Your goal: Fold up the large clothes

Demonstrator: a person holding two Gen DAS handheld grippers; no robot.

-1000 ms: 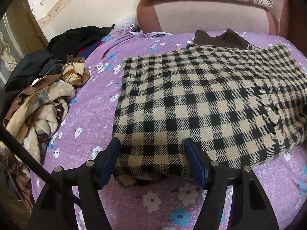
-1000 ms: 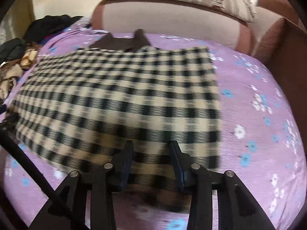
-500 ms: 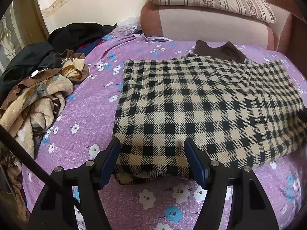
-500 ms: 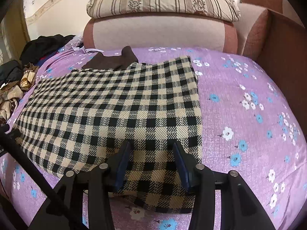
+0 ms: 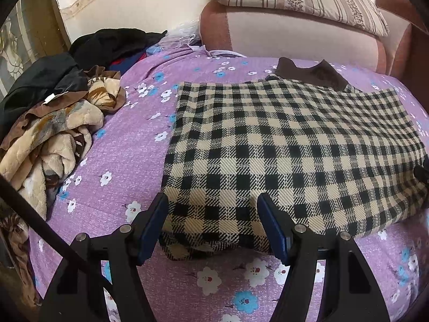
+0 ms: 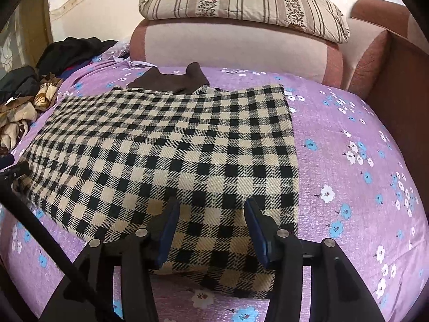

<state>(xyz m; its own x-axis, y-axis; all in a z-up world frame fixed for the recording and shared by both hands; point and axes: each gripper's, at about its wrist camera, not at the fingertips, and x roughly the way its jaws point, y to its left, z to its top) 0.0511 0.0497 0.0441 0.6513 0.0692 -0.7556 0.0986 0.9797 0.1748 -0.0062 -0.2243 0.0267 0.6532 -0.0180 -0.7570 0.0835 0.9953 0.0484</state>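
Note:
A black-and-cream checked garment (image 5: 281,147) with a dark brown collar (image 5: 311,76) lies folded flat on the purple flowered bedsheet (image 5: 128,147). It also shows in the right wrist view (image 6: 174,155), with its collar (image 6: 171,80) at the far edge. My left gripper (image 5: 213,201) is open and empty over the garment's near left corner. My right gripper (image 6: 211,205) is open and empty over its near right corner. Neither holds any cloth.
A heap of beige and brown blankets (image 5: 51,139) and dark clothes (image 5: 107,43) lies at the bed's left side. A padded headboard (image 6: 236,51) with a striped pillow (image 6: 241,2) on top stands behind. A brown wooden side (image 6: 402,80) rises at the right.
Both grippers have pulled back and risen from the garment's near edge, so more of the bed shows. The garment lies still, and both grippers stay open.

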